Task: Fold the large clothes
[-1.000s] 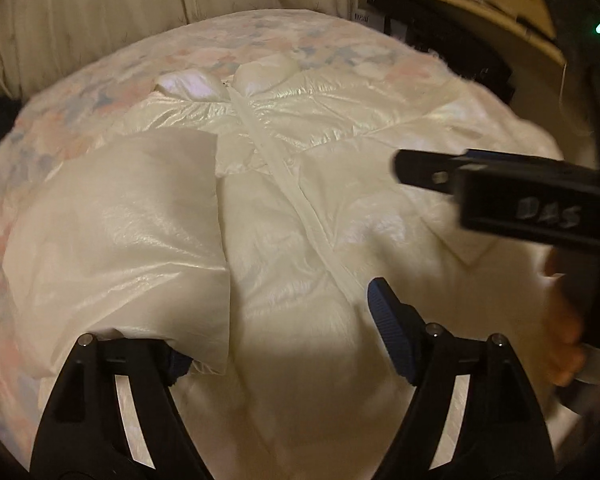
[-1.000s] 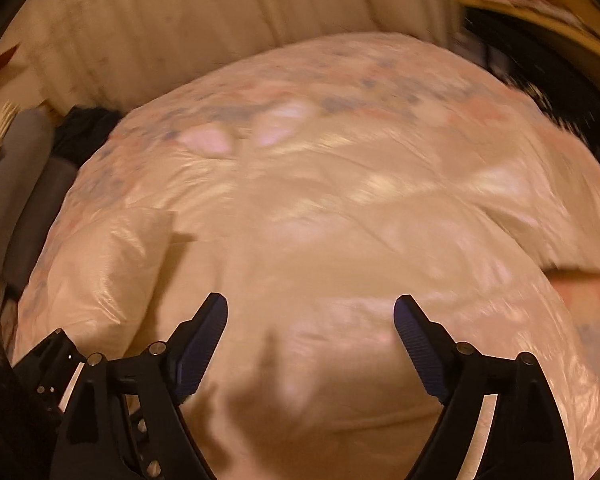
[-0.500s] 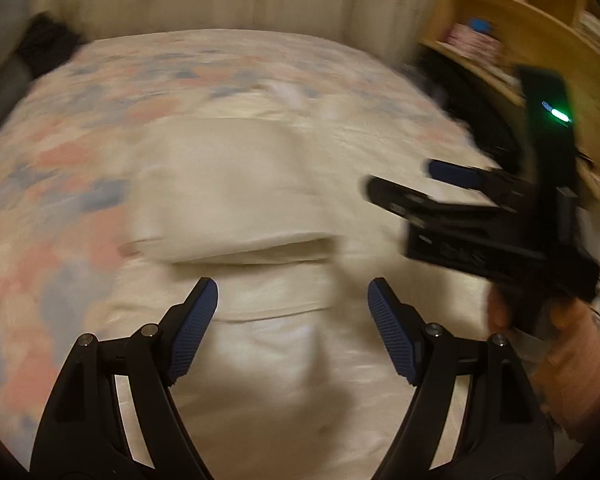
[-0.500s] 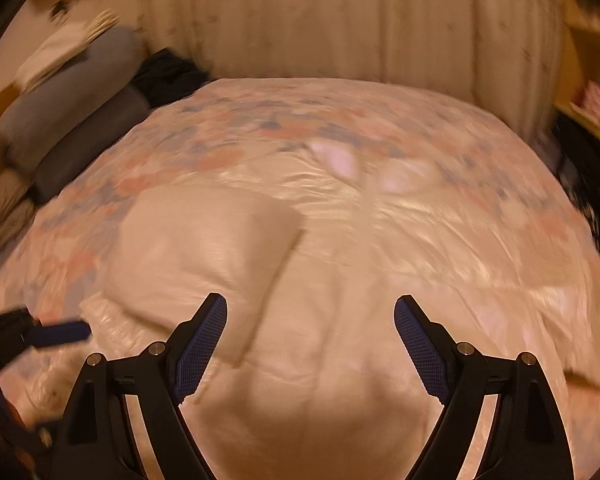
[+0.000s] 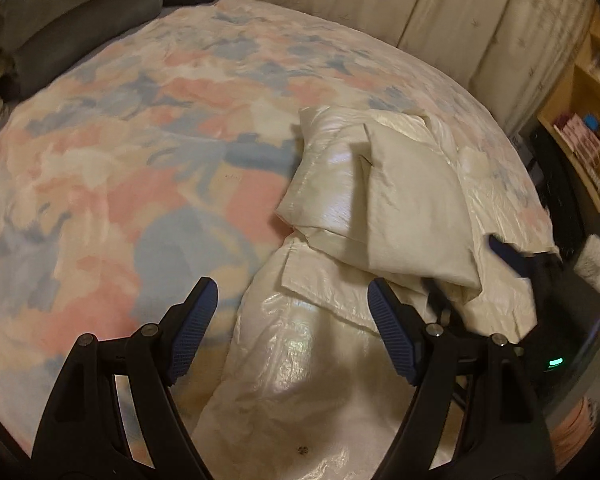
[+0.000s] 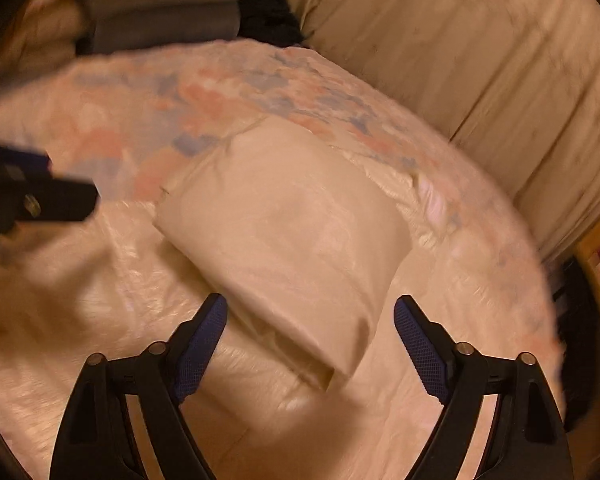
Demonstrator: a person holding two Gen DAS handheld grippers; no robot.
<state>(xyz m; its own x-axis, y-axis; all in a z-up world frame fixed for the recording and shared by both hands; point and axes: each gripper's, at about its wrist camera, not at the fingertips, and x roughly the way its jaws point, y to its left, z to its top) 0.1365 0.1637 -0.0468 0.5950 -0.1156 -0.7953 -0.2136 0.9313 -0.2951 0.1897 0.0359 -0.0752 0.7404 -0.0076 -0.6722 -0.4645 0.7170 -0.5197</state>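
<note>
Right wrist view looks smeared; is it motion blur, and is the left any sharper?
Right wrist view: motion blur smears the white jacket and bedspread, with an orange cast. Left wrist view: sharper, with glare on the jacket's shiny fabric; the edges bend with fisheye distortion.

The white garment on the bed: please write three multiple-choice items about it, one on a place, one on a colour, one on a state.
1. Where does the folded-over sleeve lie?
A. on the white garment
B. on the grey pillows
C. on the shelf

2. Which colours does the bedspread show?
A. green and black
B. pink, blue and cream
C. plain red

3. How do the left tongs stand?
A. shut on the sleeve
B. shut on the bedspread
C. open, holding nothing

Answers: 1 A, the sleeve rests across the garment's body. 2 B, pastel patches cover the cloth. 3 C, the pads stand apart above the garment's edge with nothing pinched.
</note>
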